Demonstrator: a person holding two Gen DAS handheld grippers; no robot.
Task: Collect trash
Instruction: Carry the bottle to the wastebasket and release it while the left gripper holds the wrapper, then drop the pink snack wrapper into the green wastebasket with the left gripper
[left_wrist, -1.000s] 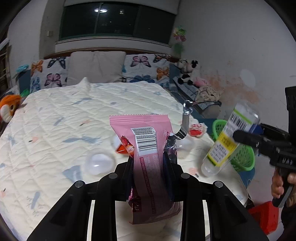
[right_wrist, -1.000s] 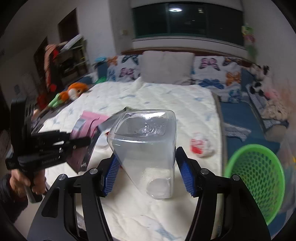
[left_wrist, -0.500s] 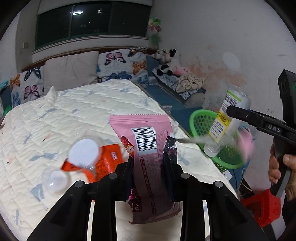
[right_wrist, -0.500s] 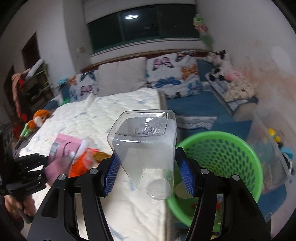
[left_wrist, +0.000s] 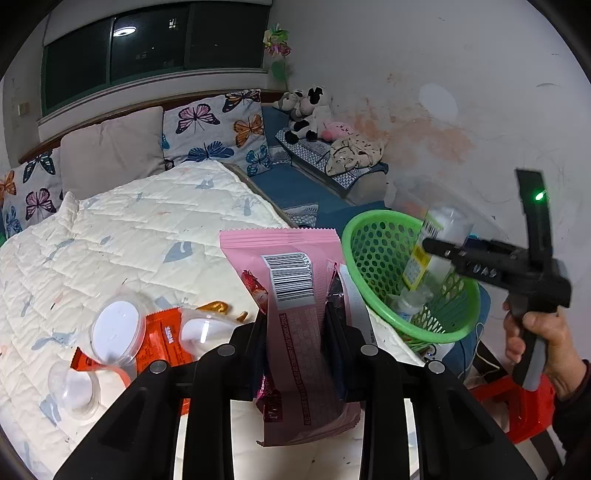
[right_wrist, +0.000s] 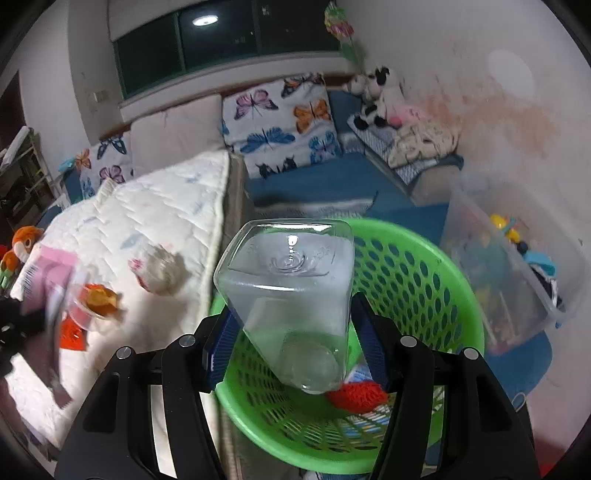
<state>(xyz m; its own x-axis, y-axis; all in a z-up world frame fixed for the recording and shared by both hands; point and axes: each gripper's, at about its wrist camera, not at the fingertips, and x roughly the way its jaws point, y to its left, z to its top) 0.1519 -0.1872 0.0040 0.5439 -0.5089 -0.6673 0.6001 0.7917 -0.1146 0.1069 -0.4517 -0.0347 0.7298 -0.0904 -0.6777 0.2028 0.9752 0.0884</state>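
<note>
Trash in hand: the right gripper (right_wrist: 295, 343) pinches a clear plastic bottle (right_wrist: 288, 295) between its blue pads, base forward, directly above the green basket (right_wrist: 424, 266) beside the bed (left_wrist: 129, 229). The left gripper (left_wrist: 295, 332) clamps a pink snack wrapper (left_wrist: 295, 314) (barcode showing) over the quilt, near an orange wrapper (left_wrist: 166, 343) and clear cups (left_wrist: 114, 332).

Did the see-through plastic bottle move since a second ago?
Yes. The clear plastic bottle, held in the right gripper, went from over the white quilted bed to above the green plastic basket.
</note>
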